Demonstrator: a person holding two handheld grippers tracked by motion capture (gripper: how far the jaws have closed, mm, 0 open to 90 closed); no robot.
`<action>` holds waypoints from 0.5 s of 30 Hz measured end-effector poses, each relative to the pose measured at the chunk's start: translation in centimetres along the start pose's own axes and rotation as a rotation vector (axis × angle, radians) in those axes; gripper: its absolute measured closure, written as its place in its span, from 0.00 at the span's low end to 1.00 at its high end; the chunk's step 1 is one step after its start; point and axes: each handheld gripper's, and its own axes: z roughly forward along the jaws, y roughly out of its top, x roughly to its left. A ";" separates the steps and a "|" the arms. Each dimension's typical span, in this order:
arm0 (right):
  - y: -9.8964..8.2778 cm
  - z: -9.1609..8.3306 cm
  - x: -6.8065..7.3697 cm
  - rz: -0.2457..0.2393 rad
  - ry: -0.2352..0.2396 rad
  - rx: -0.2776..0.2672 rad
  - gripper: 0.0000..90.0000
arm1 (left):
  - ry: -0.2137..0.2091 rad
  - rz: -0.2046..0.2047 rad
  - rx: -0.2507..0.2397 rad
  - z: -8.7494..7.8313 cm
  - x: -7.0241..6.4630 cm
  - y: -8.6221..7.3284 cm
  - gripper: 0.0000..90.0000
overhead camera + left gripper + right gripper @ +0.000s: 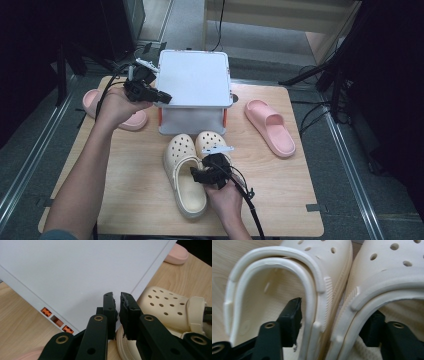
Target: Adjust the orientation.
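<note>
My right claw [334,322] straddles the adjoining walls of both cream clogs [332,270], seemingly not squeezing yet. My left claw [117,305] pinches the white rack's top panel [75,272].

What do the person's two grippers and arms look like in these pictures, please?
Both the left gripper and the right gripper are black, each with two blocky jaws fixed by brass-coloured rivets and a grey three-cornered plate on top. A black cable trails from the right one. The forearms are bare; a teal sleeve edge shows at the left elbow.
</note>
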 end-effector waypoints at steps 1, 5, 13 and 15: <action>0.0 0.1 -0.1 0.002 -0.005 -0.003 0.54 | -0.002 -0.003 -0.002 0.0 0.1 0.0 0.92; 0.1 0.1 -0.4 0.017 0.010 0.002 0.60 | 0.014 -0.003 -0.003 -0.1 0.2 -0.1 0.92; 0.5 -0.2 -0.5 0.010 -0.018 0.030 0.68 | 0.022 -0.017 -0.007 -0.2 0.4 -0.4 0.95; 0.5 -0.4 -0.6 0.023 -0.031 0.029 0.70 | 0.023 -0.016 -0.007 -0.2 0.4 -0.4 0.96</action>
